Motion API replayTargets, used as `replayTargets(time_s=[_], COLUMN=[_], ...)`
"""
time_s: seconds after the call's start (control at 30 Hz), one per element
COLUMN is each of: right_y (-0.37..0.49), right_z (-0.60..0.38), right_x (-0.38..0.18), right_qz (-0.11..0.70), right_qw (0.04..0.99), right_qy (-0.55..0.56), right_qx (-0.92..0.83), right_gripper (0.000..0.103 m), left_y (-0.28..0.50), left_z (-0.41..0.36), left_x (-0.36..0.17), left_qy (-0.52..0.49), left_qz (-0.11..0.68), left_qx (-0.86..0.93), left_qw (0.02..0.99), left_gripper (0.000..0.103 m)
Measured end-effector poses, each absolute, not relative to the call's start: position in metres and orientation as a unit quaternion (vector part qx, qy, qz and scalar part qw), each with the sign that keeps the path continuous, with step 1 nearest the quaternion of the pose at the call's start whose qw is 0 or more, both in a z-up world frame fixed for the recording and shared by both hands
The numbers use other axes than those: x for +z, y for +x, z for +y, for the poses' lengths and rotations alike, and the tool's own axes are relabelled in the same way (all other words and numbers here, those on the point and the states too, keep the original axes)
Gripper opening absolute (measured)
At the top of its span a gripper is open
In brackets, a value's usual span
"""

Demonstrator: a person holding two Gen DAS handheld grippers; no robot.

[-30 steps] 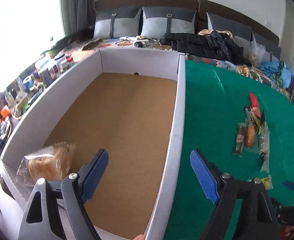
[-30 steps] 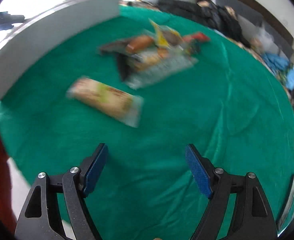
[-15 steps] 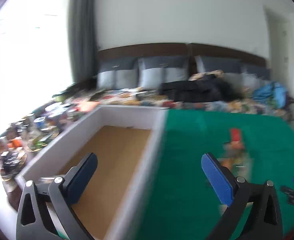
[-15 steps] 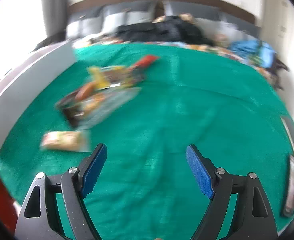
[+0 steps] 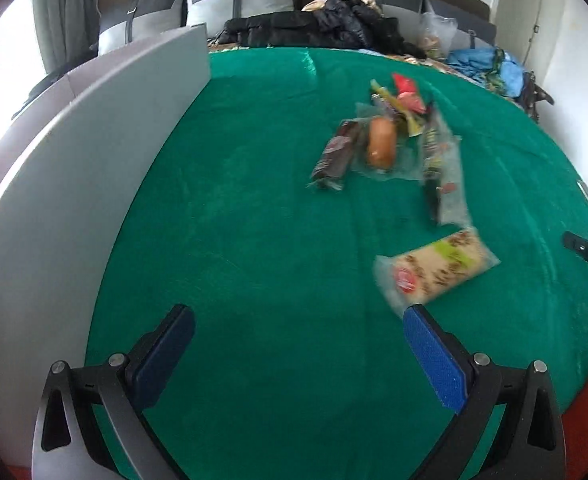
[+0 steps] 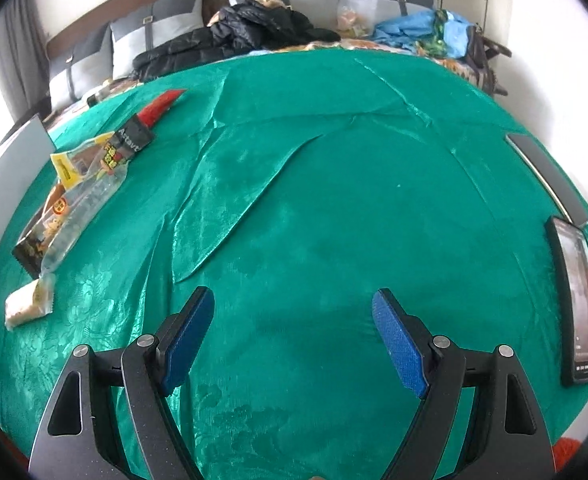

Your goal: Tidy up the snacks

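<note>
While both grippers' fingers stand apart and empty, the left gripper (image 5: pixel 299 322) is nearer the cracker pack (image 5: pixel 434 270), lying slantwise just beyond its right finger

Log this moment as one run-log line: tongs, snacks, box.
left tongs: open, empty, jaws just widened, over green cloth | right tongs: open, empty | beige snack pack: on cloth near left tongs | snack pile: untouched | box wall: left

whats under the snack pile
The green cloth lies under the snack pile. The packets overlap, so their lower parts are hidden, and what the cloth covers cannot be seen.
</note>
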State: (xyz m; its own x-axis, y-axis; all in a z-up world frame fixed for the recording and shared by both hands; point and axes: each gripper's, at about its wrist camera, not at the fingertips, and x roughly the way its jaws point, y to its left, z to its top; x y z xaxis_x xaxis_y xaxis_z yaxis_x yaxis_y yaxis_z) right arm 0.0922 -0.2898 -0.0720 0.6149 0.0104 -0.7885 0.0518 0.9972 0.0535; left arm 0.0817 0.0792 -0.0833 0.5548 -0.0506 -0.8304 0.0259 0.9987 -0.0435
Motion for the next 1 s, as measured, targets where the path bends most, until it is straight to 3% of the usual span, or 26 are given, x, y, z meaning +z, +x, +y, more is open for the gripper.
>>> replayTargets(time_s=[1.0], right_y=[0.112], right_z=[-0.267], right_x=[-0.085], right_qz=[0.437], right_qw=[0.899], right_qy=[-0.006], right_qx=[-0.003], right_gripper=[0.089], left_y=[0.107], left_z=[0.084], left_x=[-0.105], left_qy=[-0.012], left_qz=[0.454], left_qx=[0.010], left_qw=[0.891], left_gripper=[0.103])
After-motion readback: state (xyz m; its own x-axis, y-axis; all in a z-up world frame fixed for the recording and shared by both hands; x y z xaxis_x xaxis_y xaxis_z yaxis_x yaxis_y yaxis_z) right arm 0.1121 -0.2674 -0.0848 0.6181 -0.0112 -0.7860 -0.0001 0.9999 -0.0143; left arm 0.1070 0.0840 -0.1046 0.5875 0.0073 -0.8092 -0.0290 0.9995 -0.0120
